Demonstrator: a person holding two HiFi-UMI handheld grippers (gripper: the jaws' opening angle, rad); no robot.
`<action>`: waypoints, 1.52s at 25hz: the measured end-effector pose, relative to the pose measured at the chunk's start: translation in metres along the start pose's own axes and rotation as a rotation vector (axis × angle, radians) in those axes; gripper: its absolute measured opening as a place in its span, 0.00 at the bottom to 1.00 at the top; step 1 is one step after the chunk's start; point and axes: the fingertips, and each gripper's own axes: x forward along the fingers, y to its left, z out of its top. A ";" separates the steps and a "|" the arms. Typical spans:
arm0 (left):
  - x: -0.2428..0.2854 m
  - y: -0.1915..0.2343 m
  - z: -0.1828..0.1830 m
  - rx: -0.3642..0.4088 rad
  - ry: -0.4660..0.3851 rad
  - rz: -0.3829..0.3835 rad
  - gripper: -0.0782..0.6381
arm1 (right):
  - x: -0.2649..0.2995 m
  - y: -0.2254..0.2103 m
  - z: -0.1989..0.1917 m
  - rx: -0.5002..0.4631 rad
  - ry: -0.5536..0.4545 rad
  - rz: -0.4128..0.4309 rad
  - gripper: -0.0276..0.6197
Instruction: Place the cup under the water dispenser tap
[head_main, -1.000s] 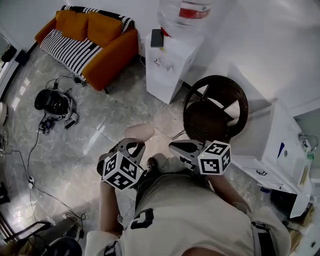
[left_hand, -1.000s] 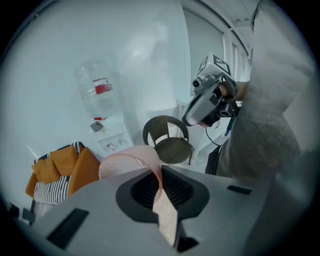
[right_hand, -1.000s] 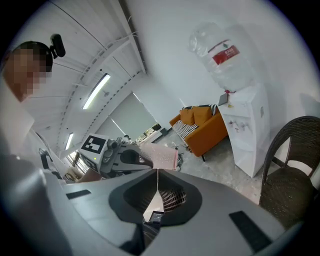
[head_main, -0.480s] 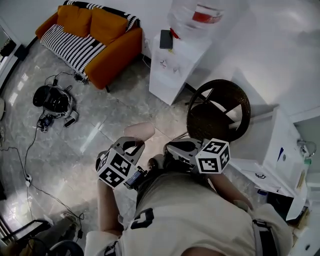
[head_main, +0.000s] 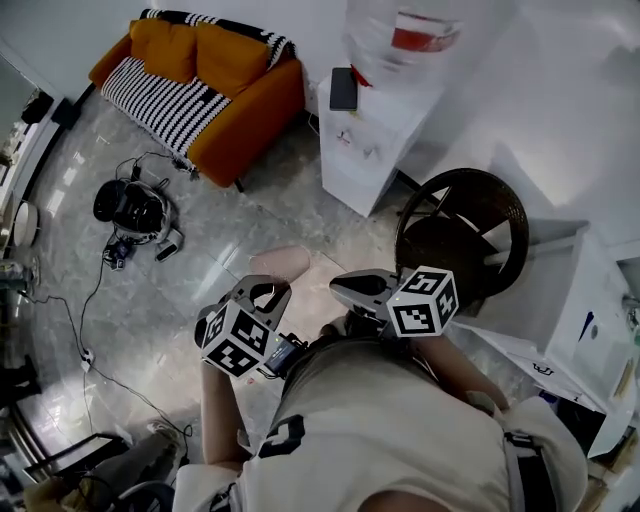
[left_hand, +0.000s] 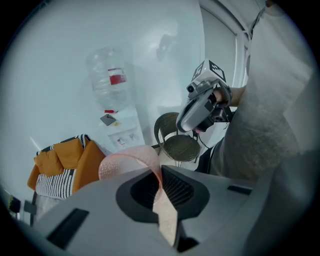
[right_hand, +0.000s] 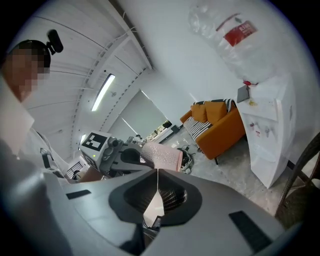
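Note:
A pink translucent cup (head_main: 281, 262) hangs over the floor, and my left gripper (head_main: 271, 284) is shut on its rim. In the left gripper view the cup's wall (left_hand: 131, 161) is pinched between the pads. My right gripper (head_main: 342, 286) is level beside it, shut, holding nothing. The white water dispenser (head_main: 372, 135) with its clear bottle (head_main: 408, 35) stands by the far wall, well ahead of both grippers. Its taps (left_hand: 121, 140) are free. From the right gripper view I see the cup (right_hand: 163, 156) in the left gripper (right_hand: 131, 156).
A dark wicker chair (head_main: 462, 232) stands right of the dispenser, close to my right gripper. An orange sofa (head_main: 215, 75) sits at the far left. A black device with cables (head_main: 130, 210) lies on the floor at the left. White cabinets (head_main: 590, 330) line the right side.
Both grippers have travelled across the floor together; the dispenser, chair and sofa have slid to the right in the head view. The cup stays pinched in the left gripper.

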 end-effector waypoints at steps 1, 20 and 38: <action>0.005 0.007 0.006 0.010 0.014 0.005 0.19 | -0.002 -0.008 0.005 0.003 -0.001 0.006 0.09; 0.123 0.075 0.091 0.104 0.260 0.023 0.19 | -0.056 -0.130 0.078 0.023 0.002 0.063 0.09; 0.179 0.183 0.109 0.400 0.317 -0.141 0.19 | -0.051 -0.202 0.153 0.061 -0.160 -0.198 0.09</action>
